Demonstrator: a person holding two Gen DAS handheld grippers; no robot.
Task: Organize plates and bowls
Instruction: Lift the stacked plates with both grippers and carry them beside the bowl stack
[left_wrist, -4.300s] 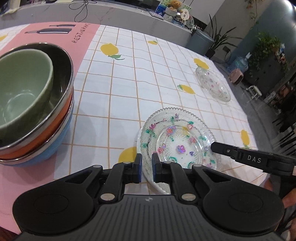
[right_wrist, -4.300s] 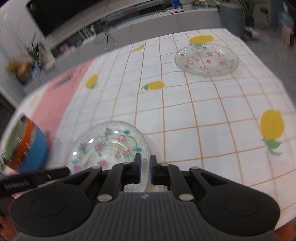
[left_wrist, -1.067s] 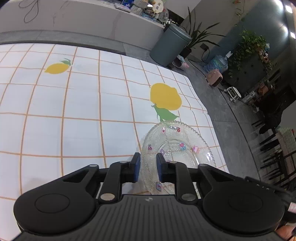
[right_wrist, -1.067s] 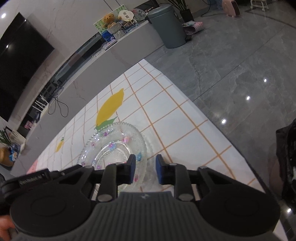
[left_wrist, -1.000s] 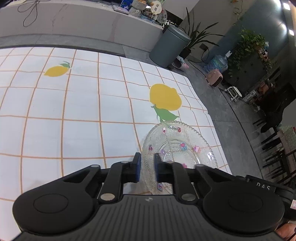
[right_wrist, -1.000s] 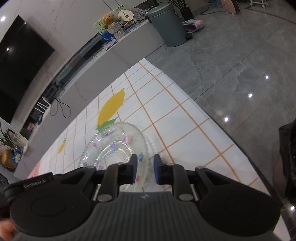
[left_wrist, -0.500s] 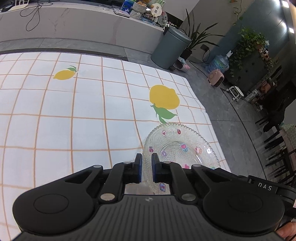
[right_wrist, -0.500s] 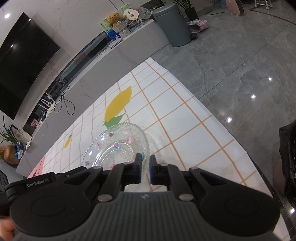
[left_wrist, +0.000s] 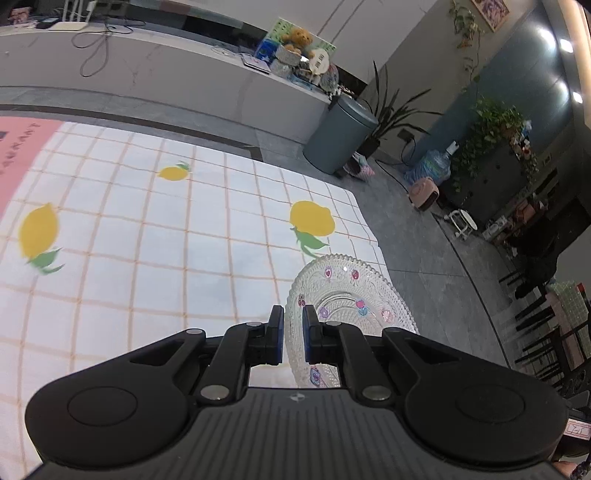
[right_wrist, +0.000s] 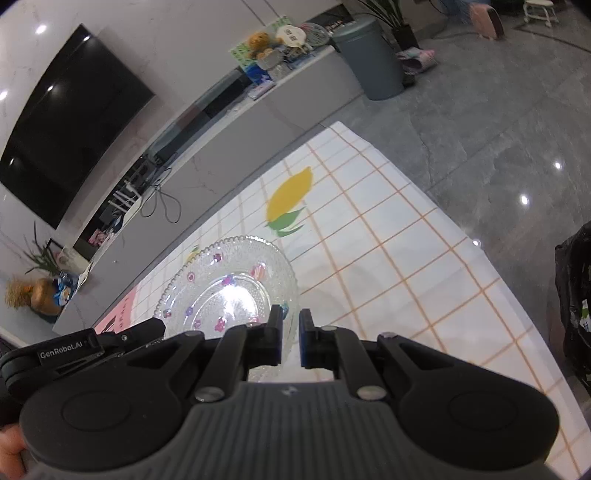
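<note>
**Glass plate held aloft at the table's right end**

Both grippers pinch one floral glass plate (left_wrist: 347, 295): the left gripper (left_wrist: 293, 334) nips its near-left rim, the right gripper (right_wrist: 291, 338) its near-right rim, jaws nearly closed. It seems lifted, tilted above the lemon-print table (left_wrist: 147, 258). No bowls are visible; setting it down remains.

This looks like a home living and dining area. A large black wall-mounted television (right_wrist: 70, 122) fills the upper left of the right wrist view, above a long pale marble-look console (right_wrist: 236, 144). A brown teddy bear (left_wrist: 295, 37) sits at top centre in the left wrist view. A white lemon-print checked tablecloth (left_wrist: 147, 240) spreads at centre left, with leafy green potted plants (left_wrist: 495, 136) at upper right.
</note>
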